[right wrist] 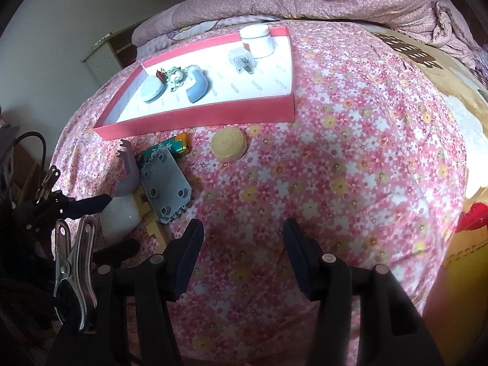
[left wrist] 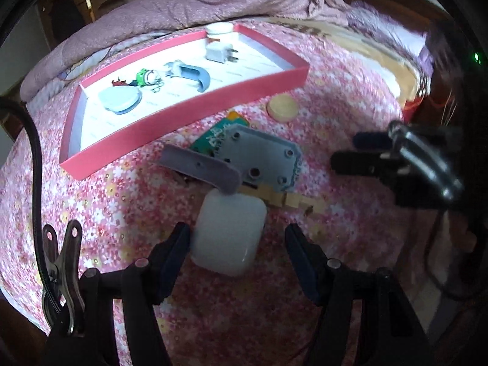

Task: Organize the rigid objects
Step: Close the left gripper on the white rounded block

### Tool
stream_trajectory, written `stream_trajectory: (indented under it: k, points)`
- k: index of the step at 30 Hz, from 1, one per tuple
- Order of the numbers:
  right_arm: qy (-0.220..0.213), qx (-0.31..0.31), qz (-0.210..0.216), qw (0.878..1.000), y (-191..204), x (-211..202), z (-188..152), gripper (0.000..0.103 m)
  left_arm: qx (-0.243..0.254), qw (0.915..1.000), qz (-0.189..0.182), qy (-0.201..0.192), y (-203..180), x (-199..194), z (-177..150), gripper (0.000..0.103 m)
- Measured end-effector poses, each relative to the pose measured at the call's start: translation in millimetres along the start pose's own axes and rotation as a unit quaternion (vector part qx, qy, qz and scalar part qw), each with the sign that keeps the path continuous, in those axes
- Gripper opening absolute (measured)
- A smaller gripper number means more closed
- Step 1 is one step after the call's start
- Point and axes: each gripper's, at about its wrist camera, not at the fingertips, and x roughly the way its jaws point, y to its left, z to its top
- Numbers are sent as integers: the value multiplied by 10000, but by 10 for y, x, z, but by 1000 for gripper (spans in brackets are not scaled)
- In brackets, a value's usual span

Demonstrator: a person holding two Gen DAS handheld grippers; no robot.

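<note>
One white case (left wrist: pixel 228 231), five boxed items.

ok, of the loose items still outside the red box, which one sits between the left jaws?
The white rounded case. It lies between the open left gripper; the grey plate, purple bracket and round yellow lid lie further off, nearer the red box.

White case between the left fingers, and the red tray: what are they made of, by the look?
White case: likely smooth, semi-gloss plastic; rounded corners, a soft highlight near its lower edge. Red tray: probably matte cardboard; thin straight walls, sharp folded corners, white printed lining. Neither is certain from sight alone.
</note>
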Motion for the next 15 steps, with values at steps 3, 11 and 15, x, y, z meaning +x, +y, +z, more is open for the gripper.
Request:
stream_trajectory:
  k: [3, 11, 15]
  points:
    - [-7, 35, 68, 10000, -15, 3, -5, 58, -39, 10000, 10, 43, 1, 70, 6, 68]
    - [-5, -45, 121, 9999, 42, 27, -8, 69, 11, 10000, -19, -22, -23, 57, -7, 50]
    - [16, -63, 86, 9999, 57, 34, -1, 70, -51, 10000, -64, -37, 10, 32, -32, 48]
